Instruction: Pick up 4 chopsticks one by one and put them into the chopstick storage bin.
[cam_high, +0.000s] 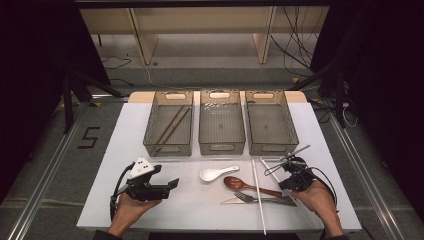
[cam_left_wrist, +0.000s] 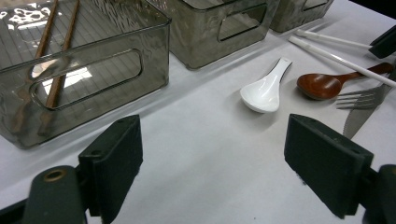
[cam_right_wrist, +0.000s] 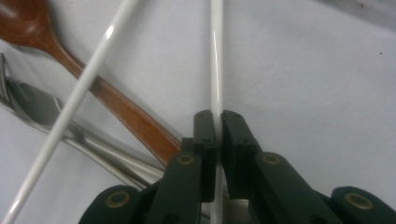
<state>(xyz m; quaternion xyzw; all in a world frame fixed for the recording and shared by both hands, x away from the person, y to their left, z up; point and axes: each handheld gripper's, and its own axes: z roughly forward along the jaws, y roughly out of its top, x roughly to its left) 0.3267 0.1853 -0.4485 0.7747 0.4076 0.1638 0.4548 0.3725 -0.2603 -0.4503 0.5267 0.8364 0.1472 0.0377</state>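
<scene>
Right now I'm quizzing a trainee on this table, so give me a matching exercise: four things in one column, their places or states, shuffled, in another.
Things:
1. brown chopsticks
2. white spoon
3. right gripper
4. left gripper

Places or states:
A. open, nothing between its jaws
B. inside the left bin
C. lying on the table in front of the middle bin
D. shut on a white chopstick

Pairs: 1-B, 2-C, 3-D, 4-A

The right tool (cam_right_wrist: 218, 123) has its jaws pinched nearly together, while the left tool (cam_left_wrist: 229, 163) rests with jaws spread wide.
</scene>
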